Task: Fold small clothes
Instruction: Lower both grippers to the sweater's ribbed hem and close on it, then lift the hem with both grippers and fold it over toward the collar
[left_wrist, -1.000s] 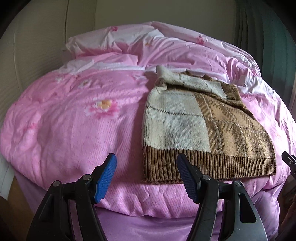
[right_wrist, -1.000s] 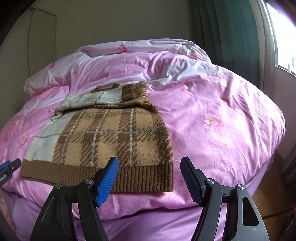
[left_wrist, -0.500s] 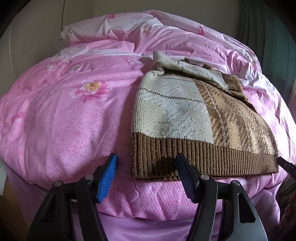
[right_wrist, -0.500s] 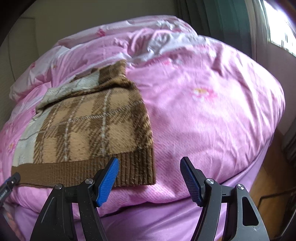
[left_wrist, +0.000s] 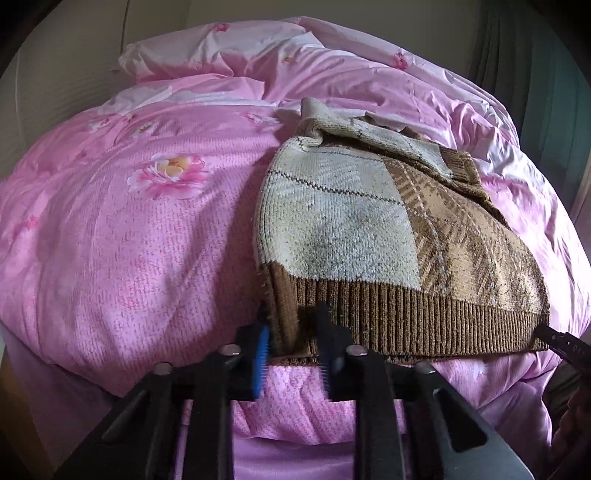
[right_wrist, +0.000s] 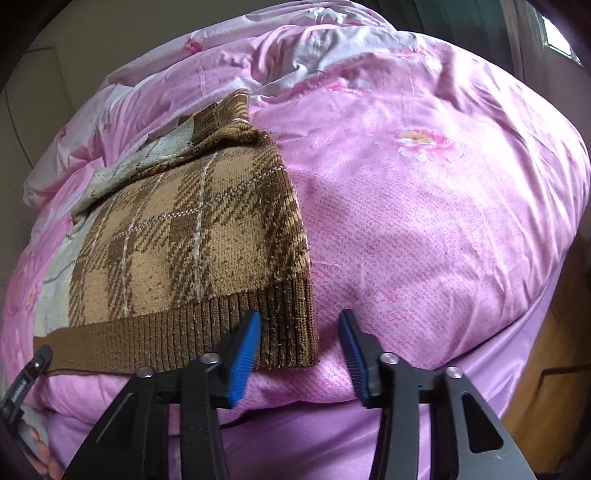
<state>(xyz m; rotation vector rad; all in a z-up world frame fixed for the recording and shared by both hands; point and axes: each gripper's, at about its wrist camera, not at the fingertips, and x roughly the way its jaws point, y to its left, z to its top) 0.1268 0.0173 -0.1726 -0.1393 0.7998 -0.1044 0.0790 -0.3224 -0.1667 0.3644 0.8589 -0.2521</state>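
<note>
A small knitted sweater (left_wrist: 369, 229), cream and brown plaid with a brown ribbed hem, lies flat on the pink quilt; it also shows in the right wrist view (right_wrist: 192, 236). My left gripper (left_wrist: 293, 347) has its jaws pinched on the hem's left corner, which bunches between the blue pads. My right gripper (right_wrist: 301, 345) is open around the hem's right corner (right_wrist: 295, 343), the left pad over the ribbing, the right pad over the quilt. Each gripper's tip shows at the edge of the other view.
The pink flowered quilt (left_wrist: 147, 221) covers a bed and bulges upward. Pillows (left_wrist: 221, 48) lie at the back by the cream headboard. Green curtains (left_wrist: 546, 81) hang at the right. A wooden floor (right_wrist: 546, 387) shows beyond the bed's right edge.
Both grippers moved forward to the sweater's hem. The left jaws closed on the left hem corner. The right jaws narrowed but stay open around the right corner.
</note>
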